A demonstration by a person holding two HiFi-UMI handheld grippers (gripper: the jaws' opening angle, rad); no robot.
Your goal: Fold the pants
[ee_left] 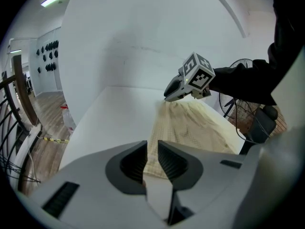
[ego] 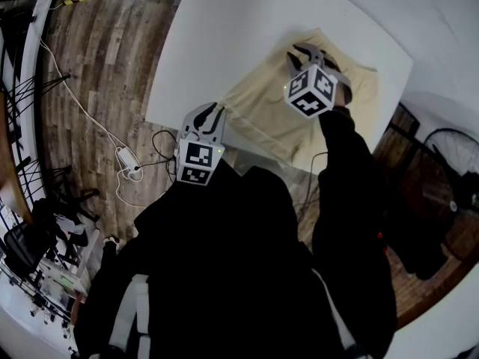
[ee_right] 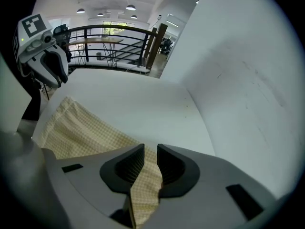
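Pale-yellow checked pants (ego: 288, 114) are lying spread flat on the white bench (ego: 247, 28), along its near edge and towards its right corner.

Left gripper (ego: 212, 113) is pointing forward and down at the bench's near edge, at the left corner of the cloth. Its jaws are standing slightly apart, with the hem showing in the gap but not pinched.

Right gripper (ego: 301, 53) is reaching further in and tilting steeply down over the far edge of the pants. Its jaws are clamping a fold of the cloth, which is running through the gap towards the camera. The arm in a dark sleeve (ego: 352, 170) is stretching across the bench edge.

Wood-plank floor (ego: 105, 58) is showing left of the bench, with cables (ego: 129, 161) trailing over it. The right gripper view is showing a dark railing (ee_right: 114, 32) behind.

Dark clothing is covering the lower head view, and both hands are sitting hidden behind the marker cubes.
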